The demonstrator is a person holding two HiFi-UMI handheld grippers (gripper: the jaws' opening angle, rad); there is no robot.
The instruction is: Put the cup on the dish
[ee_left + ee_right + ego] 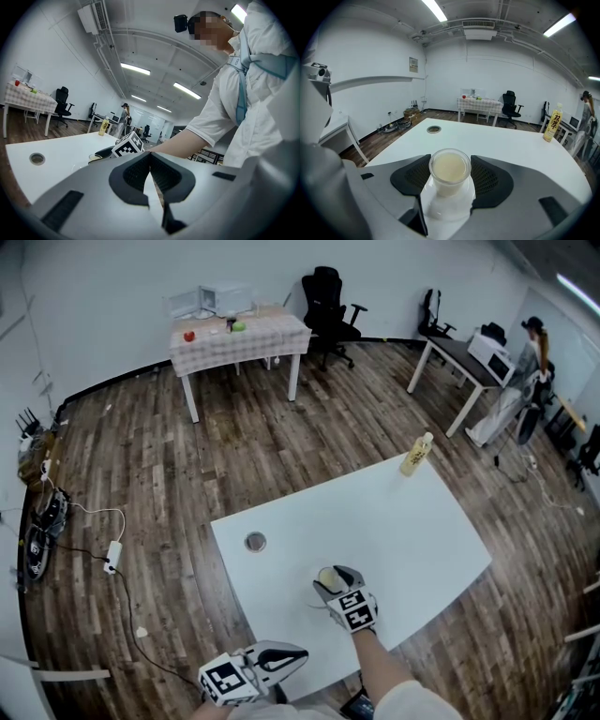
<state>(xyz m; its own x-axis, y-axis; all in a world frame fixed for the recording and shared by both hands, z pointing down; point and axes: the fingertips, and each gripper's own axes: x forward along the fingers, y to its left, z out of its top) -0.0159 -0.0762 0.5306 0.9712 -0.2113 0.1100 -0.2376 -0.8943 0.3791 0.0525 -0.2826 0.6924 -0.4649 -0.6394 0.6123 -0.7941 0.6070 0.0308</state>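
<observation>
— Since the right tool (pixel 450 165) is the one at work, what does it carry between its jaws?
— A clear cup (pixel 449 172) filled with a pale, cloudy liquid. Both dark ribbed pads (pixel 488 178) bear against its sides, so this tool is pinching the cup.

— Where does the cup stand in relation to the dish?
— A white dish (pixel 450 210) lies directly under the cup, in the gap between the same jaws, on the white tabletop (pixel 501 140). The cup is upright and over the middle of the dish. Its base appears to meet the dish, though the view does not settle whether it rests there fully.

— And the left tool (pixel 150 157)?
— Its jaws are pressed together at the tips, with nothing between them. It is held low at the near edge of the tabletop, to the left of the right tool and nearer the person, well apart from the cup. Beyond its tips, its own view shows the right tool's marker cube (pixel 129 145) and the person's bare forearm (pixel 187 140).

— Anything else on the tabletop?
— Two items. A bottle (pixel 553 123) with a yellow label stands upright at the far corner, ahead of the right tool and to its right, well apart from it. A round grommet (pixel 434 129) is set into the surface ahead of that tool and slightly to its left.
</observation>
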